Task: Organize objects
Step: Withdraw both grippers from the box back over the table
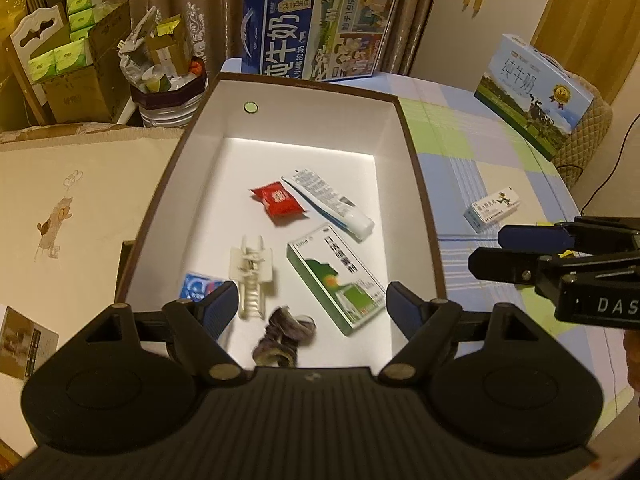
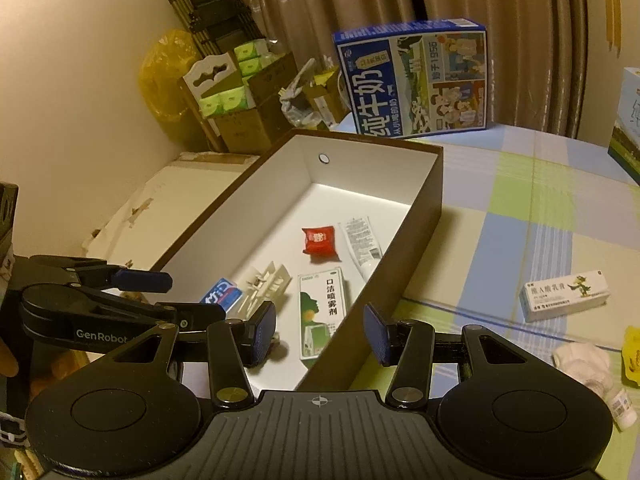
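While the brown box [image 1: 416, 184] sits open on the checked tablecloth [image 1: 472, 148], its white floor holds the sorted things: a red sachet [image 1: 278, 200] near the middle, a white tube [image 1: 328, 204] just right of it along the right wall, and a green carton [image 1: 338, 278] nearer the cameras. Left of the carton lies a white plastic clip [image 1: 252, 276], with a blue packet [image 1: 198, 286] beside it at the left wall, and a grey-purple scrunchie [image 1: 286, 338] at the near end, blurred.

Over that near end hangs the left gripper [image 1: 308, 306], fingers spread wide and nothing between them. Just outside the box's near right corner, the right gripper [image 2: 320, 334] is likewise spread and empty, one pad [image 2: 264, 332] over the box interior and the other over the cloth.

Out on the tablecloth, well right of the box, lies a small white medicine box [image 2: 564, 296]; nearer the right gripper are a white wad [image 2: 582, 362], a small bottle [image 2: 622, 406] and a yellow item [image 2: 632, 354] cut by the frame edge. Behind the box stands a blue milk carton [image 1: 316, 28], and a paler one [image 1: 534, 94] stands at the table's far right.
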